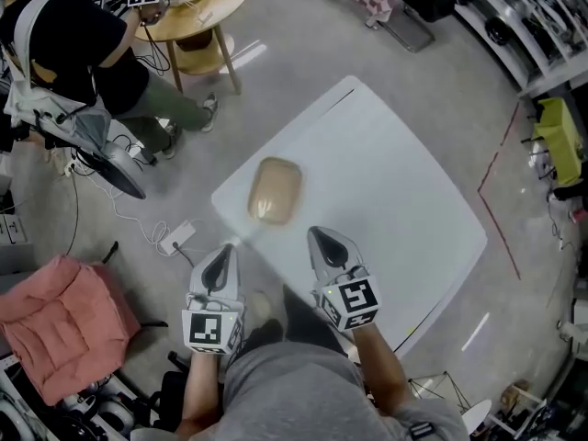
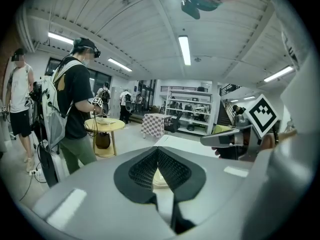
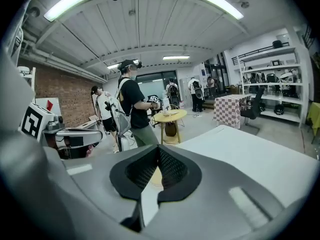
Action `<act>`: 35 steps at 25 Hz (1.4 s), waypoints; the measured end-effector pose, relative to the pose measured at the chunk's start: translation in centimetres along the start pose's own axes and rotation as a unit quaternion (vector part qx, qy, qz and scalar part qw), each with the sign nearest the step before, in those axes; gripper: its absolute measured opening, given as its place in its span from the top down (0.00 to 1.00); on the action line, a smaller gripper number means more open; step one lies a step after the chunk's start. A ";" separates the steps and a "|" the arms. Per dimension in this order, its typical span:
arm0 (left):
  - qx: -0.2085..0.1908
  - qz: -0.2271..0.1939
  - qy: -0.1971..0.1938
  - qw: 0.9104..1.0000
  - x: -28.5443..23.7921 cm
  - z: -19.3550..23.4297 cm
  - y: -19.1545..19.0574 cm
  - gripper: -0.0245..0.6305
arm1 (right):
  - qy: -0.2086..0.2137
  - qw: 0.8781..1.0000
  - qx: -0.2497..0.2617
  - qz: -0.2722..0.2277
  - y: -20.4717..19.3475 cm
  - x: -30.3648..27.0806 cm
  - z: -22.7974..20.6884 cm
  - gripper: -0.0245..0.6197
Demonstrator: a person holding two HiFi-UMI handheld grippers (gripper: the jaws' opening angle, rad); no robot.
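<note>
A tan, rounded, loaf-shaped object (image 1: pixel 275 191) lies on the white table (image 1: pixel 395 200), near its left edge. My left gripper (image 1: pixel 226 251) is shut and holds nothing. Its tip hangs just off the table's left edge, a little short of the tan object. My right gripper (image 1: pixel 319 234) is also shut and holds nothing, over the table's near part, to the right of the object and just short of it. In the left gripper view the jaws (image 2: pixel 158 151) meet, and a sliver of the tan object (image 2: pixel 159 179) shows below them. The right gripper view shows the same: gripper (image 3: pixel 159 149), tan object (image 3: pixel 154 176).
A person in a black shirt (image 1: pixel 64 44) stands at the far left beside a round wooden table (image 1: pixel 197 3). A pink cushioned seat (image 1: pixel 60 315), a power strip (image 1: pixel 176 239) and cables lie on the floor at left. Shelving (image 1: pixel 542 35) lines the right.
</note>
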State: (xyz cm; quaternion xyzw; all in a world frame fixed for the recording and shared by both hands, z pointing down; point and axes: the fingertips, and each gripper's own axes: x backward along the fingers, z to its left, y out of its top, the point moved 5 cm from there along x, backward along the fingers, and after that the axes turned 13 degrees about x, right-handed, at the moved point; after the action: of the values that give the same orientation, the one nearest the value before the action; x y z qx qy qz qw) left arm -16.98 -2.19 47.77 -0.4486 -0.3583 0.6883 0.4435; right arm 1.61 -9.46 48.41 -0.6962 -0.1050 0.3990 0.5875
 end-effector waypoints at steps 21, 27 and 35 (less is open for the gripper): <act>0.022 0.065 0.015 0.998 -6.5 1.5 -4.8 0.94 | 0.054 0.994 -0.073 0.066 -6.9 -6.7 -2.6 0.95; 0.024 0.067 0.013 0.997 -7.1 1.3 -4.8 0.94 | 0.078 0.986 -0.130 0.074 -7.6 -7.4 -2.7 0.87; 0.027 0.070 0.015 0.997 -7.5 1.9 -4.8 0.94 | 0.098 0.973 -0.194 0.076 -8.4 -8.7 -2.9 0.67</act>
State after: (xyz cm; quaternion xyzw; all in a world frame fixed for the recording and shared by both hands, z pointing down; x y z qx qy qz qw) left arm -15.78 -7.65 54.96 -0.4706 -0.3005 0.7203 0.4115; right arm 0.60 -14.50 59.73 -0.8385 -0.0695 0.3442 0.4167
